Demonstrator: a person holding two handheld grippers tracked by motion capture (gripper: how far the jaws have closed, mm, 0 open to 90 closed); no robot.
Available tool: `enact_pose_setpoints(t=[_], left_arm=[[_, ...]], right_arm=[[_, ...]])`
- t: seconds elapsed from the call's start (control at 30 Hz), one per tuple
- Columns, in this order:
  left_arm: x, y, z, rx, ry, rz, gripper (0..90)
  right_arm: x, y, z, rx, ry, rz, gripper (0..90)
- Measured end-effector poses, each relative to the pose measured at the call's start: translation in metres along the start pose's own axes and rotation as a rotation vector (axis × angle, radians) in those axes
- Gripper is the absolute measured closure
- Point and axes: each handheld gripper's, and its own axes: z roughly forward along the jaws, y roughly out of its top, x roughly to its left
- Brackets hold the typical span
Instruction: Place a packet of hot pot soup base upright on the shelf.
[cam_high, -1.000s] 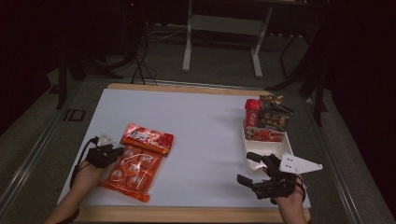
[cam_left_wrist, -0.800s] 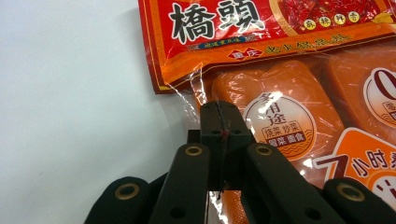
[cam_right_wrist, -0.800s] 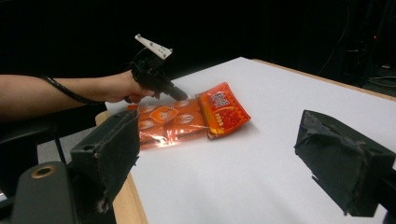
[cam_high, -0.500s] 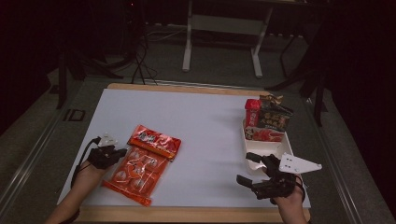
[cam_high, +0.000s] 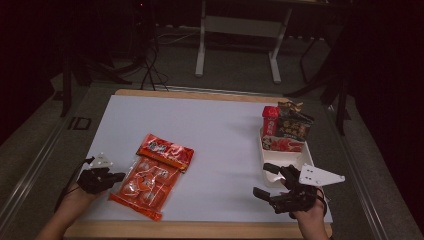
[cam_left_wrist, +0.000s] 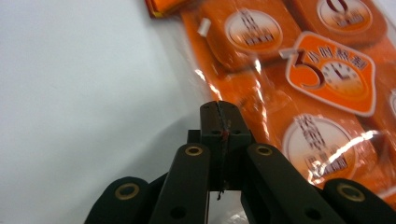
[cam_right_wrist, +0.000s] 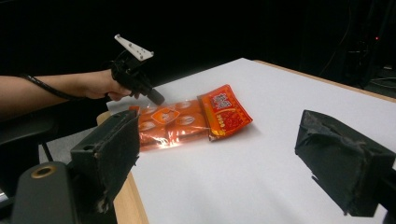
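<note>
From where I stand, the left gripper (cam_high: 116, 176) has its jaws pressed flat together with nothing between them, its closed tip against the near-left edge of the clear snack bag (cam_high: 147, 184); in the left gripper view the shut tip (cam_left_wrist: 219, 122) sits right at the plastic's edge. Compared with a second ago, that bag and the smaller red pouch (cam_high: 165, 151) lapping over its far end have both slid a little toward the middle of the white table (cam_high: 210, 130), and the left hand has followed them. To me this looks like nudging rather than gripping: the packets are being pushed across the sheet toward the right-hand side, and there is a long way left to go. The right gripper (cam_high: 267, 181) has not budged; its jaws stand wide apart and hold nothing, hovering at the near end of the white tray (cam_high: 301, 159). In the right gripper view the two packets (cam_right_wrist: 187, 119) lie well beyond its open pads, with the left gripper (cam_right_wrist: 156, 98) at their far edge. The tray's far end already carries a red packet (cam_high: 283, 144), a red can (cam_high: 270, 120) and a dark bag (cam_high: 295, 125), so only the near part is free. The open table between bag and tray is bare, though the pouch may slip off as the pushing goes on.
</note>
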Motion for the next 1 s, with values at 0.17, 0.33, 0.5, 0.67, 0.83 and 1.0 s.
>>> enact_pose_setpoints(t=[0.17,0.33,0.5,0.67,0.83,1.0], left_arm=[[-0.01,-0.001,0.004,-0.009,0.0,0.009,90.0],[-0.015,-0.004,0.004,-0.02,-0.012,-0.01,90.0],[-0.023,-0.002,0.009,-0.036,-0.042,-0.044,90.0],[-0.038,0.004,0.016,-0.035,-0.084,-0.03,90.0],[-0.053,0.014,0.025,-0.029,-0.113,-0.007,90.0],[-0.065,0.024,0.035,-0.027,-0.147,0.014,90.0]], right_arm=[[0.001,0.0,0.001,0.004,0.002,-0.004,13.8],[0.0,0.0,-0.001,-0.001,0.001,-0.001,13.8],[0.0,0.0,0.0,0.0,0.002,-0.001,13.8],[0.001,0.0,0.001,0.002,0.004,-0.002,13.8],[0.0,-0.001,0.0,0.001,0.003,-0.001,13.8],[0.0,-0.001,0.001,0.003,0.005,-0.003,13.8]])
